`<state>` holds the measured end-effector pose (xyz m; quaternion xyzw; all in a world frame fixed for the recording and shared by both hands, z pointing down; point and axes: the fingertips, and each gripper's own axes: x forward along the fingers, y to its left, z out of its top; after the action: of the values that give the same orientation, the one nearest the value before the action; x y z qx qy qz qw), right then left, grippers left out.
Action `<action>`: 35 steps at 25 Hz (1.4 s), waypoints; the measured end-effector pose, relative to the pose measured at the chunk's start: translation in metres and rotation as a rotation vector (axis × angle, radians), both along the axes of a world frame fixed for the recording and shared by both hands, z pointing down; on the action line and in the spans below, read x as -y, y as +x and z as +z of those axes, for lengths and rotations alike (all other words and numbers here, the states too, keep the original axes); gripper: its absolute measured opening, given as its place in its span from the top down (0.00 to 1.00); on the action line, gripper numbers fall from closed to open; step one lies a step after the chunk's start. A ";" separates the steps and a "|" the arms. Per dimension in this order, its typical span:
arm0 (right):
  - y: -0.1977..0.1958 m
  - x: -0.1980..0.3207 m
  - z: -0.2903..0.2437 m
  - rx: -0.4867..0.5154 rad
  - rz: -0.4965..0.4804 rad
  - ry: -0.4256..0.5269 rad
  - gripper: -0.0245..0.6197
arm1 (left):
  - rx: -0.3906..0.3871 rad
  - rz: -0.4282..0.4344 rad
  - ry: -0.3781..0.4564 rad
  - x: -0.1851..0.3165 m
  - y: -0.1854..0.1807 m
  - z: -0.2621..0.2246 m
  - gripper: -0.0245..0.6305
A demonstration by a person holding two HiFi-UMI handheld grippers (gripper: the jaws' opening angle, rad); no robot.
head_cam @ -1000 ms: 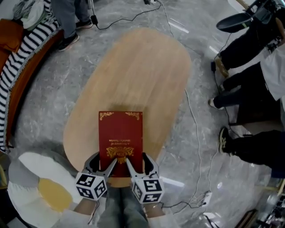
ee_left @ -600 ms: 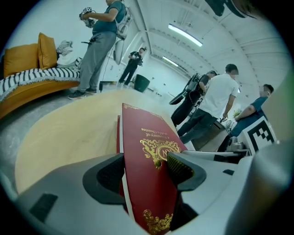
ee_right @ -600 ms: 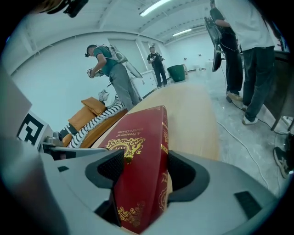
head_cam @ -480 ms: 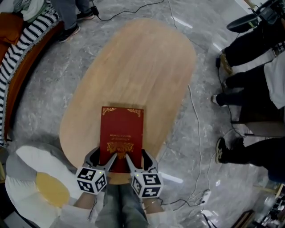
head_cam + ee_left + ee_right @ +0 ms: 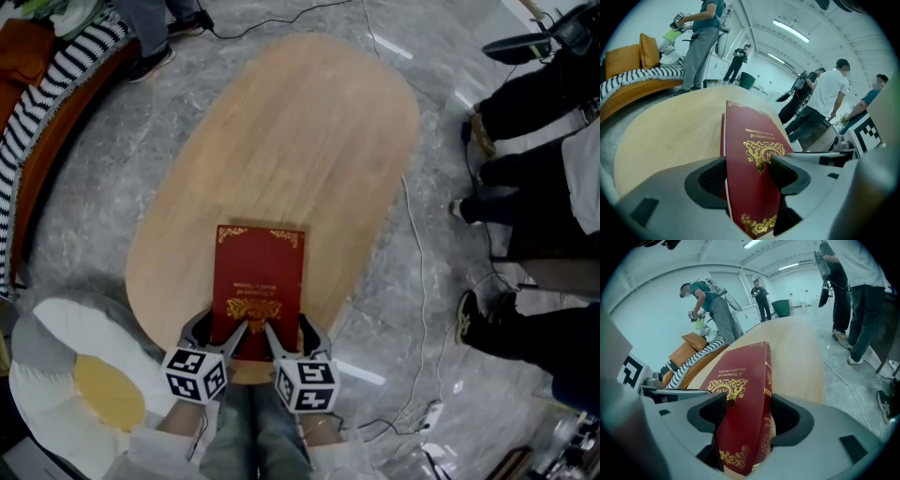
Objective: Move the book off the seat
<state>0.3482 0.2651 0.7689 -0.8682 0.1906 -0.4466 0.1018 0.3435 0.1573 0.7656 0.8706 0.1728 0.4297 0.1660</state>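
The book (image 5: 258,281) lies at the table's (image 5: 300,141) near edge — seemingly off the seat (image 5: 66,347); left gripper (image 5: 217,335) and right gripper (image 5: 289,336) clamp its end — release remains.

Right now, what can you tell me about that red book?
The red book is a closed dark red hardback with gold corner ornaments, a gold emblem and gold title lettering on its cover. It lies lengthwise at the near end of the oval wooden table. The left gripper and the right gripper each clamp its near edge, one jaw on the cover, one beneath.
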 end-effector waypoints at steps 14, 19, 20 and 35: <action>0.001 0.000 0.004 0.040 -0.002 -0.024 0.49 | 0.026 -0.003 0.017 0.000 0.000 0.003 0.52; 0.003 -0.002 -0.001 0.037 -0.037 -0.073 0.49 | 0.022 -0.003 0.045 0.004 0.002 -0.001 0.52; 0.004 -0.003 -0.004 0.026 -0.049 -0.092 0.50 | 0.020 -0.006 0.045 0.006 0.003 -0.002 0.52; 0.011 -0.003 -0.059 -0.059 -0.069 -0.121 0.59 | -0.033 0.037 0.025 -0.004 0.015 -0.053 0.52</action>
<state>0.3594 0.2684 0.7095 -0.8786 0.1958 -0.4347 0.0282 0.3583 0.1615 0.7128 0.8763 0.1863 0.4203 0.1443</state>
